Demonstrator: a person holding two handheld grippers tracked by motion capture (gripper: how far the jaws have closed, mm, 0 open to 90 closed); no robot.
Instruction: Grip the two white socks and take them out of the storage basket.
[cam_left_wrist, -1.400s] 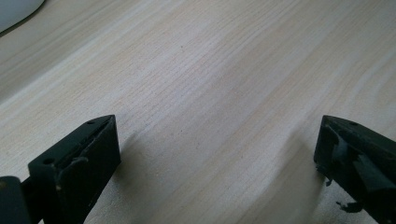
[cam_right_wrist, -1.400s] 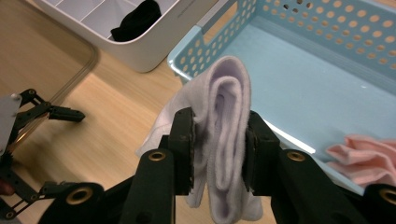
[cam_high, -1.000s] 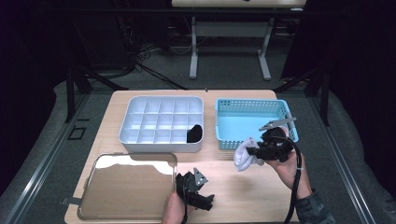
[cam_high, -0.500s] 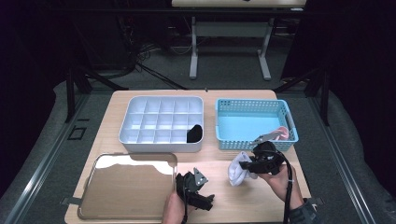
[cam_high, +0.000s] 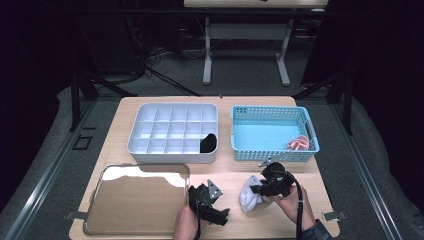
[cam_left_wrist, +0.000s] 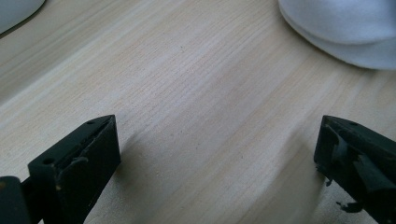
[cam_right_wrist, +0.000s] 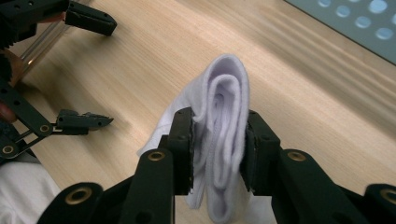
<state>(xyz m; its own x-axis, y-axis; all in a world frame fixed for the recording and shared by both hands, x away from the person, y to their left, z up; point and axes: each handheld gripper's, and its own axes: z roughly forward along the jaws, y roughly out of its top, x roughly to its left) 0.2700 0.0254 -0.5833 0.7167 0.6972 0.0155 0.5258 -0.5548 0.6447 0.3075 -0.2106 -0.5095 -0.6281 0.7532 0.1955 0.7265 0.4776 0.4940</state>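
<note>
A folded white sock (cam_right_wrist: 223, 121) is pinched between the jaws of my right gripper (cam_right_wrist: 218, 140), which is shut on it. From above, that sock (cam_high: 249, 198) hangs down onto the wooden table (cam_high: 235, 172) in front of the blue basket, with the right gripper (cam_high: 260, 192) just to its right. My left gripper (cam_high: 220, 216) rests near the table's front edge, left of the sock. Its jaws stand wide apart over bare wood in the left gripper view (cam_left_wrist: 217, 154), with the sock's edge (cam_left_wrist: 345, 28) at the top right.
A blue basket (cam_high: 272, 150) at the back right holds a pink-and-white item (cam_high: 299, 144). A white compartment tray (cam_high: 172, 132) to its left has a black item (cam_high: 208, 143) in one cell. A shiny metal tray (cam_high: 135, 200) lies at the front left.
My right gripper has come down and toward the front left with the sock, from the basket's rim to the table. The left gripper has stayed in place.
</note>
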